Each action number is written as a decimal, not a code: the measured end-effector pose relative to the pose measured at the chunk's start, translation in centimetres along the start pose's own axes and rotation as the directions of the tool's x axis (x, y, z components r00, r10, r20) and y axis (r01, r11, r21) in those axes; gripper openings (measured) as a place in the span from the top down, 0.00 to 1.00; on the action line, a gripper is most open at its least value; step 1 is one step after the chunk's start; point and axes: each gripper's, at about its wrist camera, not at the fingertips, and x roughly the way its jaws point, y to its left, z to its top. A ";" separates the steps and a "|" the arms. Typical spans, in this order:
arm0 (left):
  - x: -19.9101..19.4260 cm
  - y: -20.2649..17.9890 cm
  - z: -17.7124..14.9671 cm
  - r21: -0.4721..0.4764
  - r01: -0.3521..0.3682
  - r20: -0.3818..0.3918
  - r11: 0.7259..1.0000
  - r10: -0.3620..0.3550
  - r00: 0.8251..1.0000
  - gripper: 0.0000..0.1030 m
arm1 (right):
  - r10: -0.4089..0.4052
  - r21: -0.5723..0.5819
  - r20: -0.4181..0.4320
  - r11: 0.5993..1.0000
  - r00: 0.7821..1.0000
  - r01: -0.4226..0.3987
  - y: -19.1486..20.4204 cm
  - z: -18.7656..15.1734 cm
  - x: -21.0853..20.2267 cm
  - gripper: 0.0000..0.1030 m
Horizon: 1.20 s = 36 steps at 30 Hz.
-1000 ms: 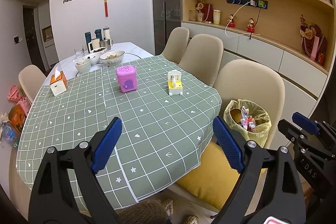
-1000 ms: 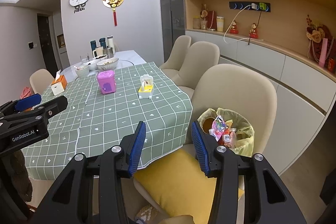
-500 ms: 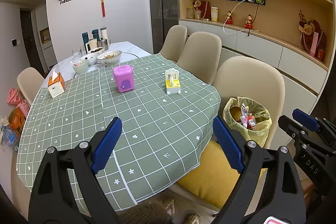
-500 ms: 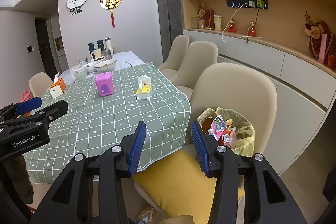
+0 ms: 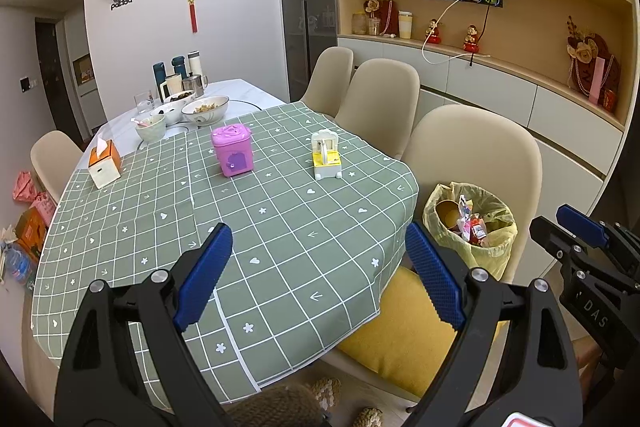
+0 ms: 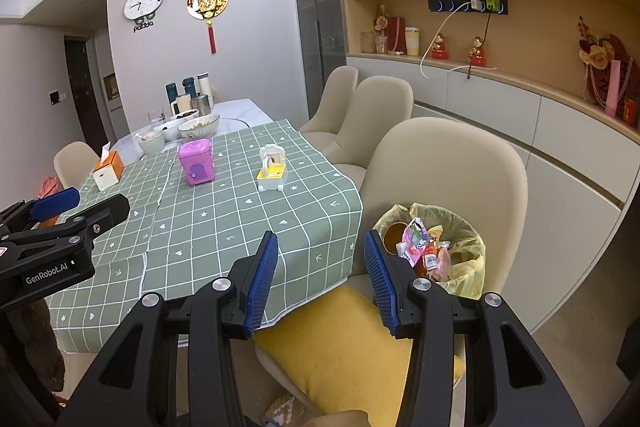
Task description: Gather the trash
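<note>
Hovering empty: left gripper [image 5: 318, 269] spread wide over tablecloth [image 5: 280, 227], right gripper [image 6: 320, 273] part-open; bin [image 6: 460, 239] just right of it, probably wrappers inside.

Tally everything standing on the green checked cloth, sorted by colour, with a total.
Pink lidded toy bin: 1
White-and-yellow toy box: 1
Orange-and-white tissue box: 1
Total: 3

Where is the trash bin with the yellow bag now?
The trash bin stands on the yellow cushion of the nearest beige chair, right of the green tablecloth in both views.
</note>
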 end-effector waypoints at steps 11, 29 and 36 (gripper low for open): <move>0.6 0.0 0.1 0.013 0.015 -0.008 1.000 -0.015 1.000 0.19 | -0.009 0.009 0.000 1.000 1.000 0.009 -0.3 0.2 0.2 0.58; 0.5 0.1 0.0 0.018 0.022 0.003 1.000 -0.022 1.000 0.19 | -0.015 0.011 0.004 1.000 1.000 0.015 -0.6 0.1 0.2 0.58; 0.4 0.0 0.0 0.021 0.024 0.003 1.000 -0.024 1.000 0.19 | -0.016 0.011 0.003 1.000 1.000 0.016 -0.6 0.2 0.1 0.58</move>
